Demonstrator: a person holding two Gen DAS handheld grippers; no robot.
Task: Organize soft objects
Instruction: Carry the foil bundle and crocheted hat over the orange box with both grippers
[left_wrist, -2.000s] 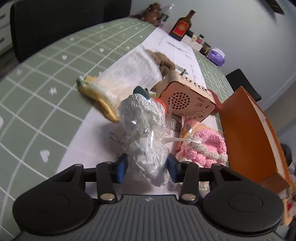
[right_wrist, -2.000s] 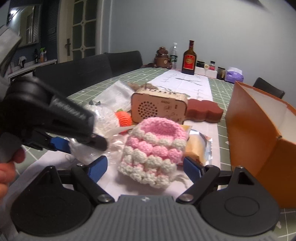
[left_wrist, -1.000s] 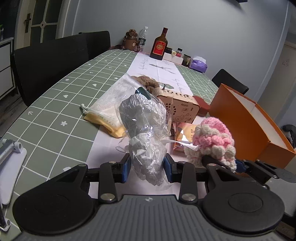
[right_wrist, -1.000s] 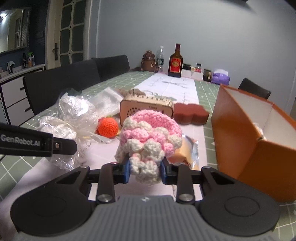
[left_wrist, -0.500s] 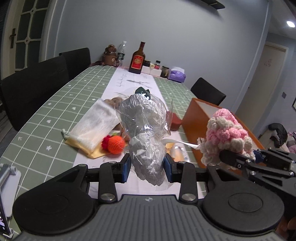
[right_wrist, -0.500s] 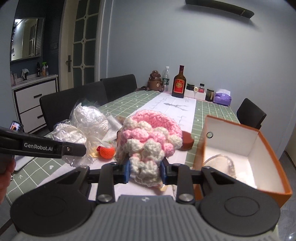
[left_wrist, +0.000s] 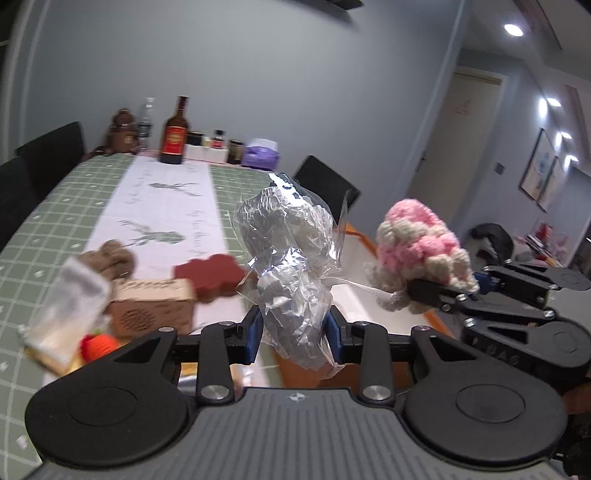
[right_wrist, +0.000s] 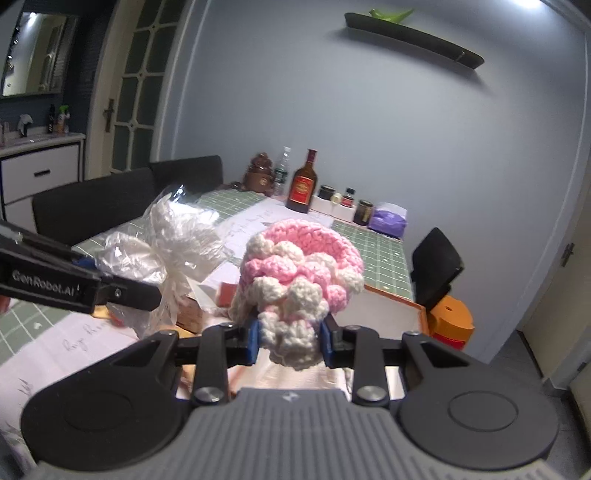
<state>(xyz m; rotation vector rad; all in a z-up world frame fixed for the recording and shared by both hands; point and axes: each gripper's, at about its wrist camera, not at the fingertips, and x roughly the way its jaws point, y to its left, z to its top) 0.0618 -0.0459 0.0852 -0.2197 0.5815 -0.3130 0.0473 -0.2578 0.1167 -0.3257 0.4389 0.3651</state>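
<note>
Left wrist view has my right tongs clamped on the pink crochet hat over the orange box (nearer arm), left tongs pinching the crumpled plastic bag just short of its rim.

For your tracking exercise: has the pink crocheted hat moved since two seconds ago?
Yes. The pink crocheted hat, clamped in the right gripper, has risen off the table runner, now above the orange box.

A green checked table carried a white runner along its middle. At its far end stood a dark bottle, small jars and a purple pack. Nearer lay a wooden speaker box, a red sponge and an orange crochet ball.
</note>
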